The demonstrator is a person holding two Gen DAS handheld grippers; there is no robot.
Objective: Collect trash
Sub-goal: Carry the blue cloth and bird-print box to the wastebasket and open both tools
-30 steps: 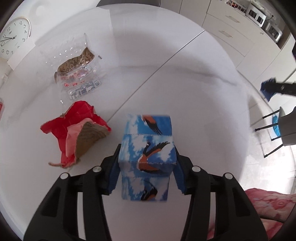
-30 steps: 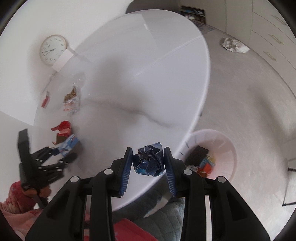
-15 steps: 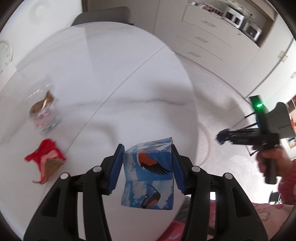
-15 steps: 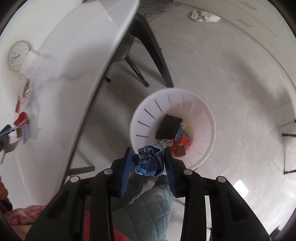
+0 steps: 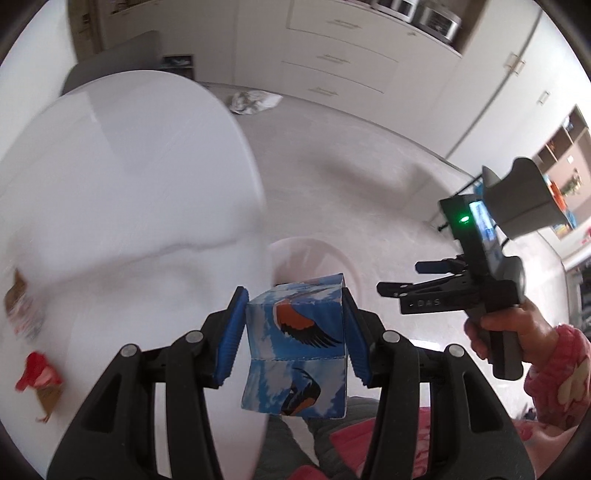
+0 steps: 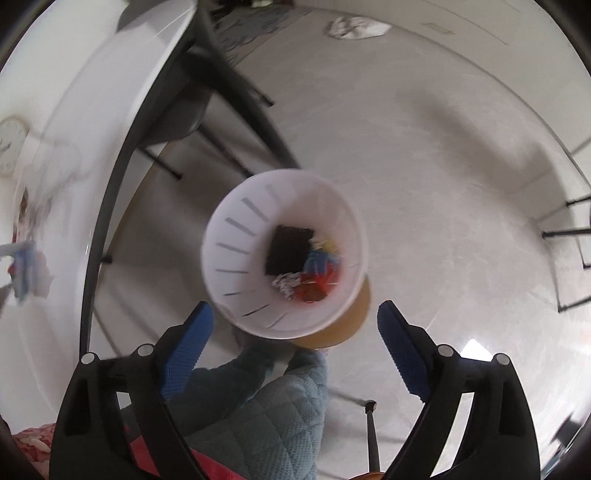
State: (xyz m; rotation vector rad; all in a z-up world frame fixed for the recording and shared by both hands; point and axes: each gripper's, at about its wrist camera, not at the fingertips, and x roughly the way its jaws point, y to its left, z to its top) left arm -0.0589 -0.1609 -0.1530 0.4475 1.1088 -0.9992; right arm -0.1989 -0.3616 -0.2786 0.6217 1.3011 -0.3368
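While left gripper (image 5: 293,328) clamps bird box (image 5: 295,347), right gripper (image 6: 291,332) fingers just opened wide, empty; bin (image 6: 236,236) contents right-view only.

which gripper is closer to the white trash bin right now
Right. The right gripper hangs open almost directly above the white trash bin. The left gripper, shut on the bird-print box, is over the table's edge, the bin beyond it.

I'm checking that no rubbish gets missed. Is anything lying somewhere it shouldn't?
Yes: a crumpled white wad lies on the bare floor near the cabinets, well away from the white bin. A red wrapper also remains on the table. The left gripper holds a bird-print box; the right gripper is open above the bin.
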